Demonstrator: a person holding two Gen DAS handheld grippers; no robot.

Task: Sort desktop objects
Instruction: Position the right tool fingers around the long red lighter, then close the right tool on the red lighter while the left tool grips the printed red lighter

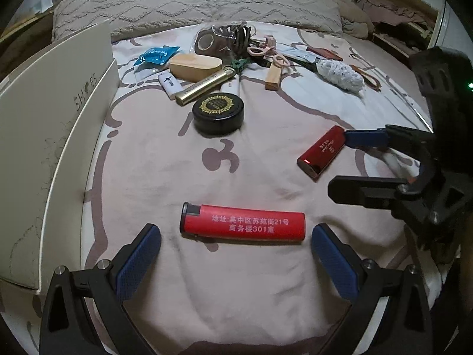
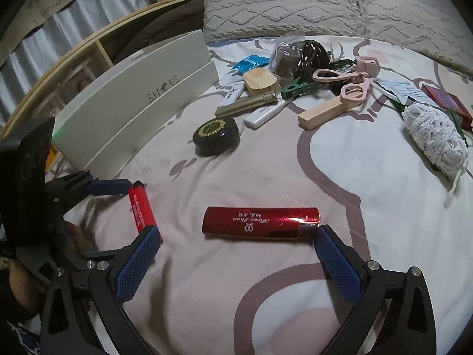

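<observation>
**Two lighters lined up, the pile untouched**

Most of the sorting is left, I judge. The heap (image 1: 236,50) of scissors, tape, wood blocks and more lighters lies jumbled near the pillow (image 1: 192,0), with the black tin (image 1: 218,113) just in front of it. The shoe box (image 1: 53,136) stands at my left; I cannot see inside it.

My left tongs (image 1: 236,236) hang low over the sheet, wide open and holding nothing, the matte red lighter (image 1: 242,226) lying crosswise between the pads.

My right tongs (image 2: 238,241) are equally wide open and empty, level with the glossy red lighter (image 2: 261,222), whose cap end touches the right pad. Both lighters rest on the sheet (image 2: 325,177), near each other.
</observation>
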